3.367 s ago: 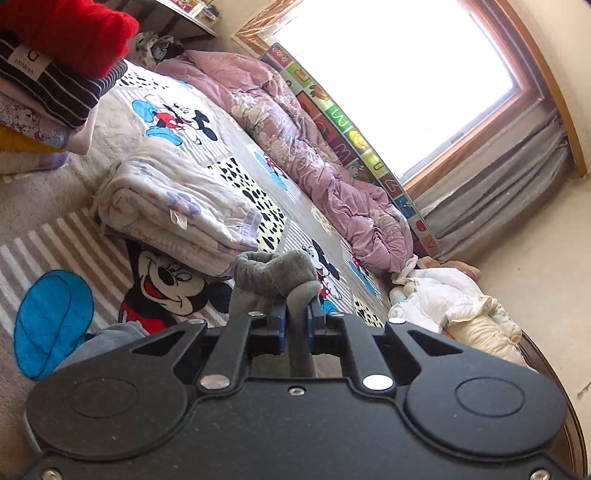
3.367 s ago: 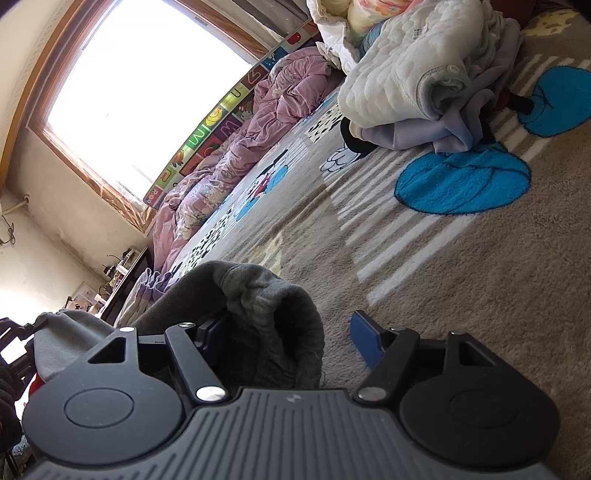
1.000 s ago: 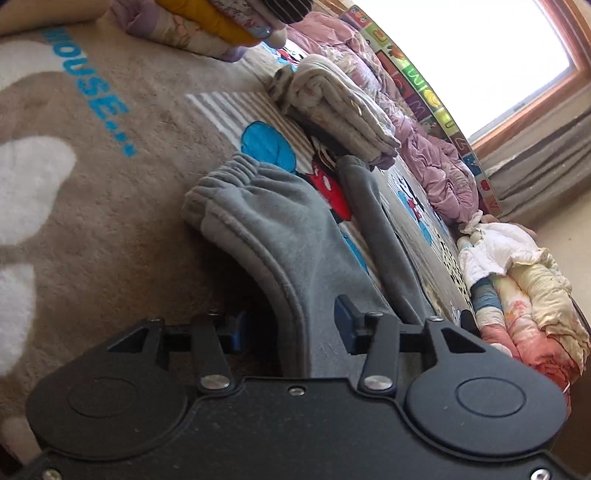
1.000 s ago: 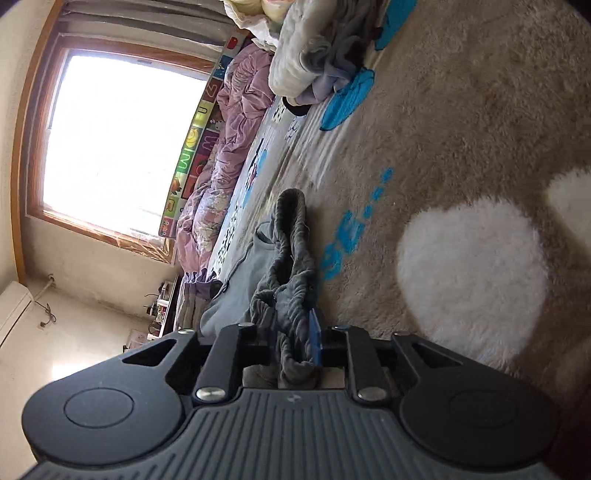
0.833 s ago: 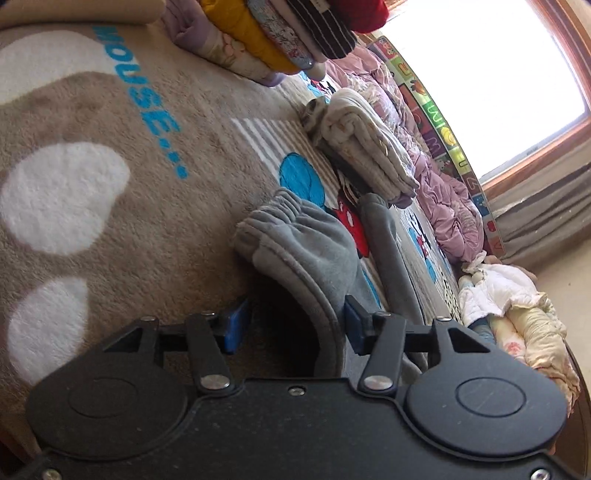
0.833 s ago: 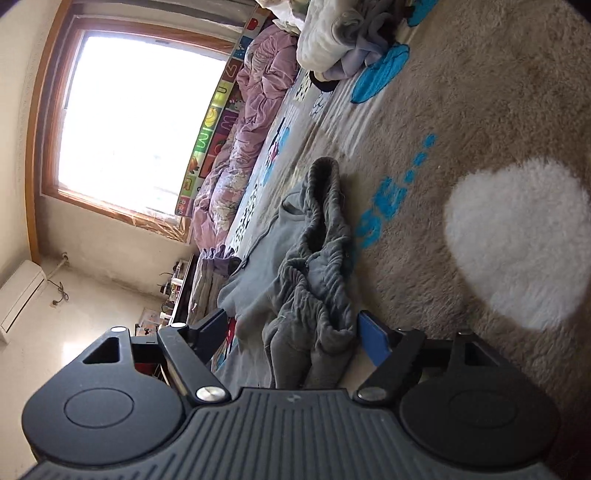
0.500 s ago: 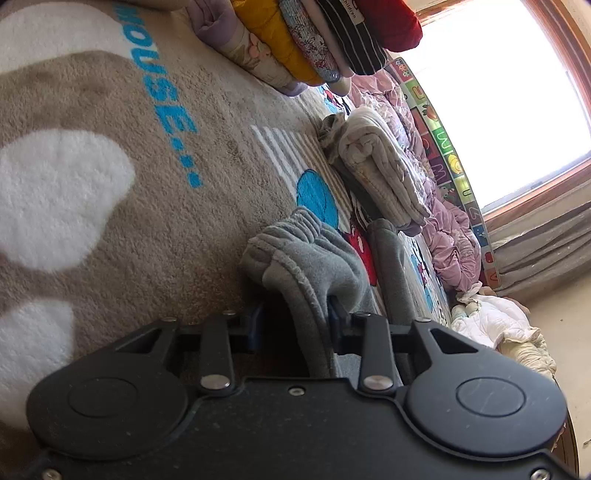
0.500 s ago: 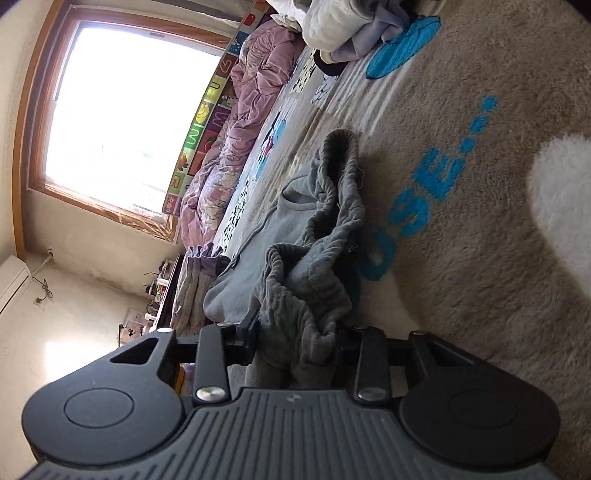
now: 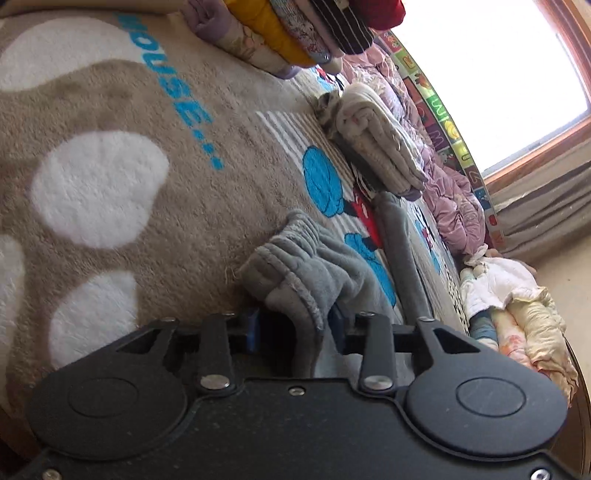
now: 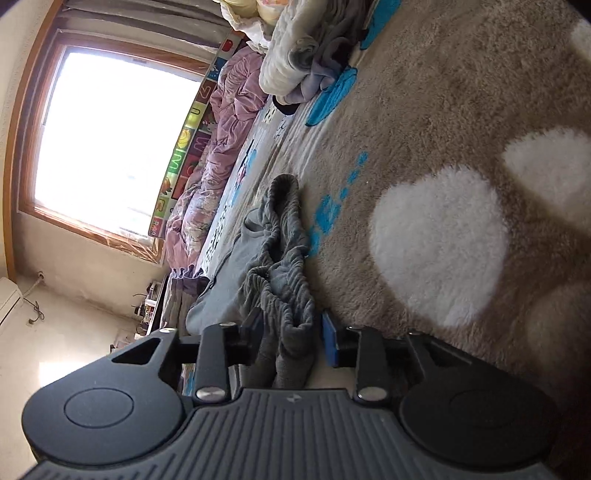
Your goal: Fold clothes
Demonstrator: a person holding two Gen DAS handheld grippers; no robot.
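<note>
While the grey fleece trousers point(image 9: 314, 266) lay spread over the shaggy beige blanket point(image 9: 110, 229) with white paw spots and blue lettering that covered the bed, both grippers stood at their gathered waistband end. A fold of the elastic waistband sat between the blue pads of the left gripper point(image 9: 295, 328); its jaws had just been opening and stood partly apart, with a gap showing on either side of the cloth, so the pads no longer pressed on it. From there the trouser legs ran away from that gripper toward the far edge of the bed, where a rumpled lilac quilt point(image 9: 454, 199) lay under the window.

Seen from the right wrist, the bunched, ribbed waistband point(image 10: 288, 295) rose between the pads of the right gripper point(image 10: 291, 339). Those jaws had also just been opening; a clear gap separated the blue pad from the cloth, while on the other side I could not tell whether the pad touched it.

Beyond the trousers, a folded cream blanket point(image 9: 376, 144) rested on the bed, and a stack of folded clothes point(image 9: 295, 33) stood nearer the left edge. A loose heap of pale garments point(image 10: 295, 62) lay well apart from the right gripper.
</note>
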